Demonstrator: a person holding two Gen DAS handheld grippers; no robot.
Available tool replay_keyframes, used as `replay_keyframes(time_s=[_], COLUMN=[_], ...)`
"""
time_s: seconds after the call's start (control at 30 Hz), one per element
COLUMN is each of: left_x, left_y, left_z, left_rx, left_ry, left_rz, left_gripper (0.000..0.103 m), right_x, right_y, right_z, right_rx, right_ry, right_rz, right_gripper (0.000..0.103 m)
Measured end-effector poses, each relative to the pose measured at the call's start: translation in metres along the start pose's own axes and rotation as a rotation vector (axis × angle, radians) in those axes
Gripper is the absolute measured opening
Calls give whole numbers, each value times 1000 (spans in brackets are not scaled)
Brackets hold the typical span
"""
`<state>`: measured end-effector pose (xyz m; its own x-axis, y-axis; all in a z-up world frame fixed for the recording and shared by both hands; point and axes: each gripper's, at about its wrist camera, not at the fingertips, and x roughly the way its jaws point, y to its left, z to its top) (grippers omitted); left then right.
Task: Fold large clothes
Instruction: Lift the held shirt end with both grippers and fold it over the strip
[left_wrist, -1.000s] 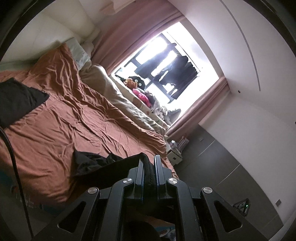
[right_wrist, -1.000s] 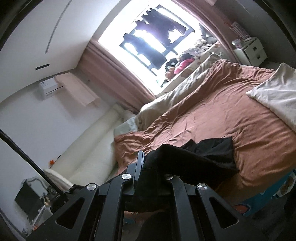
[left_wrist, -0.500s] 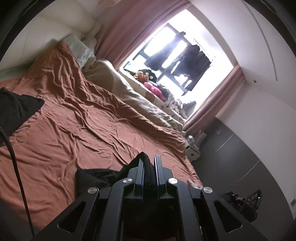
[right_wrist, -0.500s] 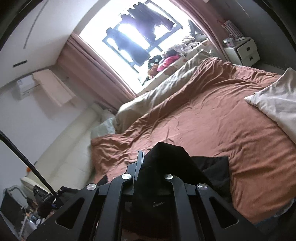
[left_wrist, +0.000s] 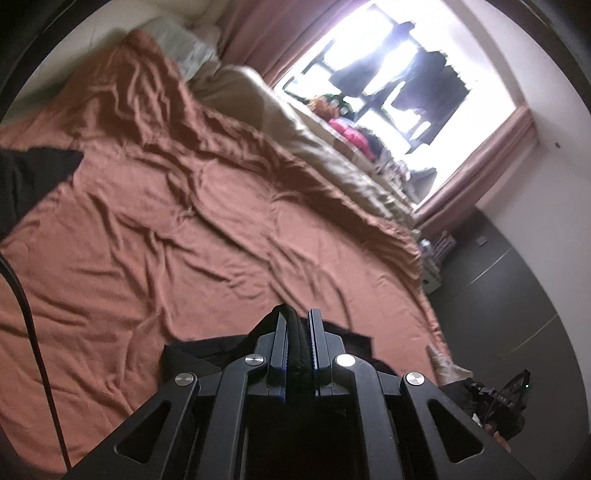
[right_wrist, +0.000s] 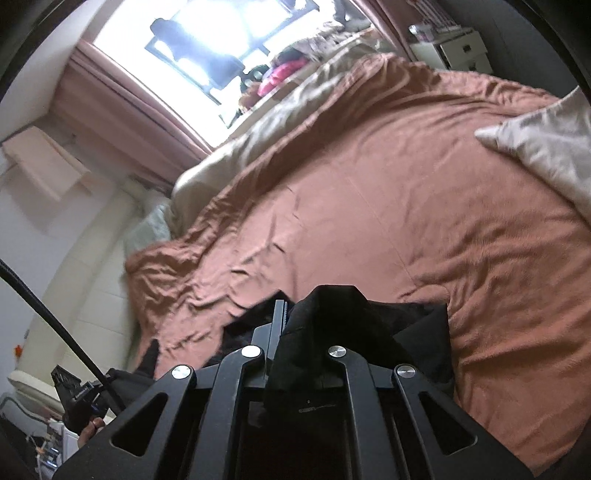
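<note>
Over the bed (left_wrist: 221, 229), near its front edge: left tongs (left_wrist: 296, 328) clamped on a fold of the black garment (left_wrist: 207, 347), jaws nearly together with cloth between. Right tongs (right_wrist: 295, 317) also gripping the garment (right_wrist: 417, 332) (cloth bunches over the right finger, hiding it). Rest of the garment trails onto the brown sheet just below both. Pale pillow (right_wrist: 546, 147) sits well apart on the right; window (left_wrist: 391, 74) behind.

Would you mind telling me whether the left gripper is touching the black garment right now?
Touching. The left wrist view shows the left gripper shut on a fold of the black garment, with dark cloth pinched between its two fingers.
</note>
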<state>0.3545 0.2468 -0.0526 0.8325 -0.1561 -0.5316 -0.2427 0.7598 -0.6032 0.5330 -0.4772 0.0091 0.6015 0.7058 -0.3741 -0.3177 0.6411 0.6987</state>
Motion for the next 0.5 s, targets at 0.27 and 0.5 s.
replay_keyframes(time_s=[0.27, 0.5], left_x=[62, 81], left_y=[44, 47], left_z=[-3, 4], left_rx=[-80, -78], left_ry=[70, 119], left_rz=[71, 125], left_gripper=[11, 64], right_x=[55, 48], right_y=[-4, 14], right_z=[20, 28], right_rx=[49, -5], right_ry=[65, 36], right_rz=[-75, -96], right_gripper=[57, 96])
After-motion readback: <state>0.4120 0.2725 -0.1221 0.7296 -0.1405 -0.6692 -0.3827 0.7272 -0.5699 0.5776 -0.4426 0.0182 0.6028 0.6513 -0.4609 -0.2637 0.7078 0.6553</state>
